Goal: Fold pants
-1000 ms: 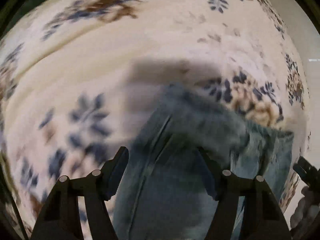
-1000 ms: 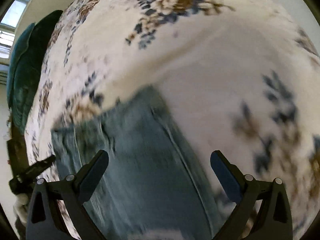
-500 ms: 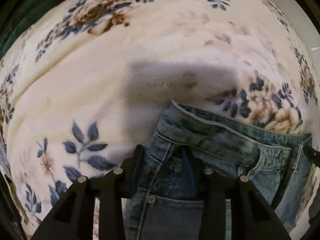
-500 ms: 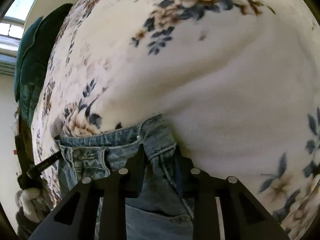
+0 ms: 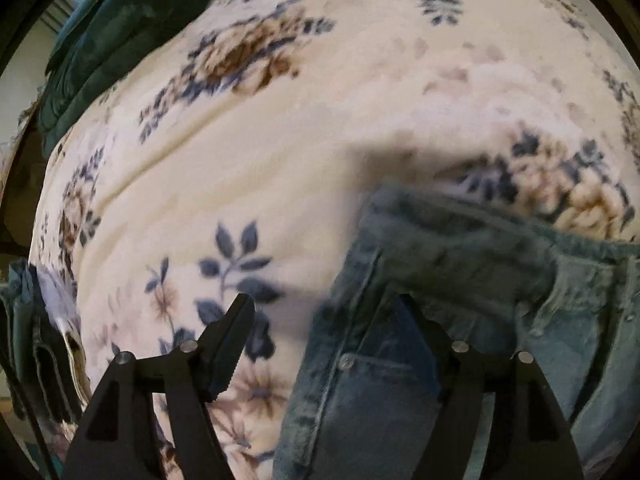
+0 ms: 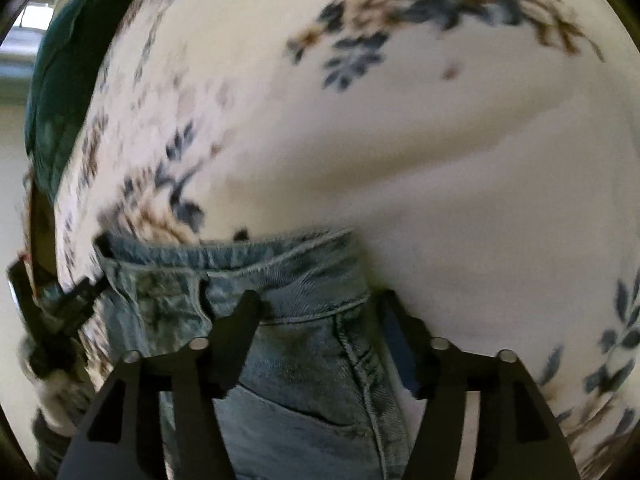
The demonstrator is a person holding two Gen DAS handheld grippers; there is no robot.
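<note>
Light blue jeans (image 5: 460, 272) lie on a cream floral blanket (image 5: 280, 140), waistband toward the far side. In the left wrist view my left gripper (image 5: 328, 316) is open, its jaws wide apart over the jeans' left waist corner, the right finger (image 5: 416, 328) on the denim. In the right wrist view the jeans (image 6: 304, 292) show their waistband and a pocket. My right gripper (image 6: 320, 312) is open, straddling the right waist corner. Neither gripper holds cloth.
A dark green cushion (image 5: 120, 32) lies at the blanket's far left edge, also in the right wrist view (image 6: 60, 100). More clothing (image 5: 28, 340) hangs at the left edge. The other gripper (image 6: 52, 312) shows at the left of the right wrist view.
Both grippers were open a second ago, shut on the jeans' waistband half a second ago, and have now opened again and let the denim go. The left view has shifted leftward.
</note>
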